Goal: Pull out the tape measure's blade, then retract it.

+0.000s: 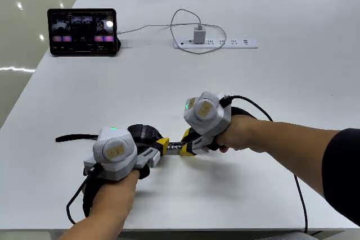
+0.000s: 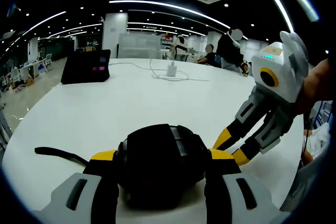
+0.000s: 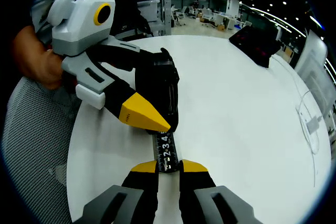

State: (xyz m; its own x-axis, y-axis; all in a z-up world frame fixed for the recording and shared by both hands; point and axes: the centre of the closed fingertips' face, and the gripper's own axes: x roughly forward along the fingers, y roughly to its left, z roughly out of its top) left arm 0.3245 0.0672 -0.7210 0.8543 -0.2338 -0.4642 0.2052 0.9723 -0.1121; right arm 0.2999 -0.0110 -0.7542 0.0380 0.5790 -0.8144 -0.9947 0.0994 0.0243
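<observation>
My left gripper (image 1: 152, 142) is shut on the black tape measure (image 1: 143, 134), which rests on the white table (image 1: 270, 82). In the left gripper view the case (image 2: 160, 163) sits between my yellow-tipped jaws, and its black wrist strap (image 2: 58, 154) trails off to the left. A short length of the blade (image 3: 166, 148), with printed numbers, runs from the case (image 3: 157, 87) to my right gripper (image 3: 168, 167). That gripper is shut on the blade's end. In the head view my right gripper (image 1: 184, 143) is just right of the case.
A tablet (image 1: 82, 31) stands at the back left. A white power strip (image 1: 216, 42) with a charger and a looped cable lies at the back middle. The wrist strap (image 1: 76, 137) lies left of my left gripper. The table's near edge is close below my hands.
</observation>
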